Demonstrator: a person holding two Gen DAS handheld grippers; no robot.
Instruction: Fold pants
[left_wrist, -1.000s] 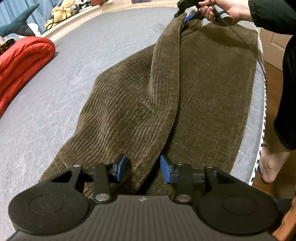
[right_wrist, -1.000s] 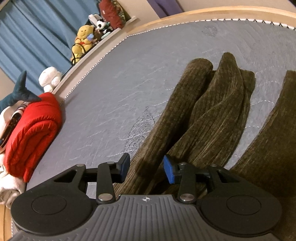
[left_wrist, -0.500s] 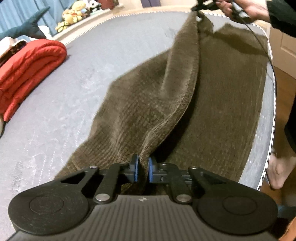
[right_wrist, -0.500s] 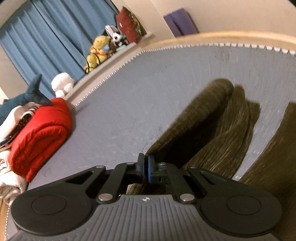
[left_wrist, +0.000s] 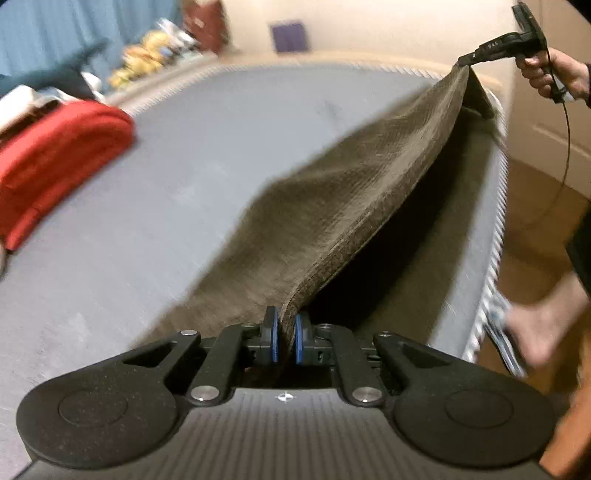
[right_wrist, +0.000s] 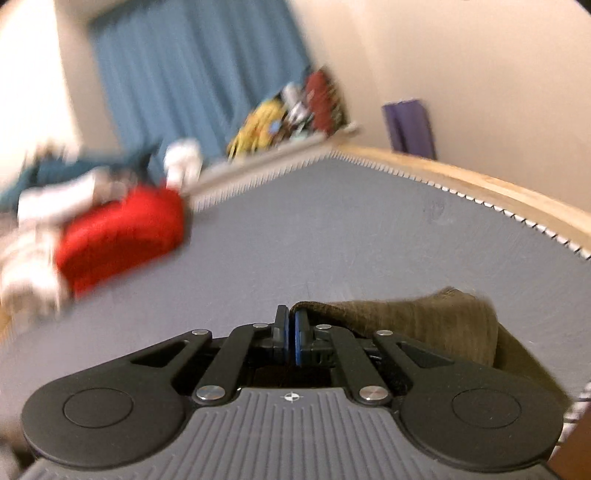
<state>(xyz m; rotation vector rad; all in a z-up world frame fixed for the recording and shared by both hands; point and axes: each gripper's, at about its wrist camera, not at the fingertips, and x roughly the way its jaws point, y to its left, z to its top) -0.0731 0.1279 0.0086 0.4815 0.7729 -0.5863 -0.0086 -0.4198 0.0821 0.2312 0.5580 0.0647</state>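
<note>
Left wrist view: your left gripper (left_wrist: 284, 334) is clamped on the near edge of the brown corduroy pants (left_wrist: 332, 206). That edge runs taut from 6 o'clock up to 1 o'clock, where your right gripper (left_wrist: 466, 59) pinches its far end. The lifted layer hangs above the layer lying flat on the grey mattress (left_wrist: 177, 192). The red blanket (left_wrist: 55, 158) sits well apart at 9 o'clock.

Right wrist view: the right gripper (right_wrist: 291, 338) has its pads pressed together on a corner of the pants (right_wrist: 424, 321), which bunch toward 4 o'clock; the picture is blurred.

You appear to be mid-fold, with one half raised. Next, I judge, carry both ends across together, level and taut, so the edge lands square on the lower layer.
</note>
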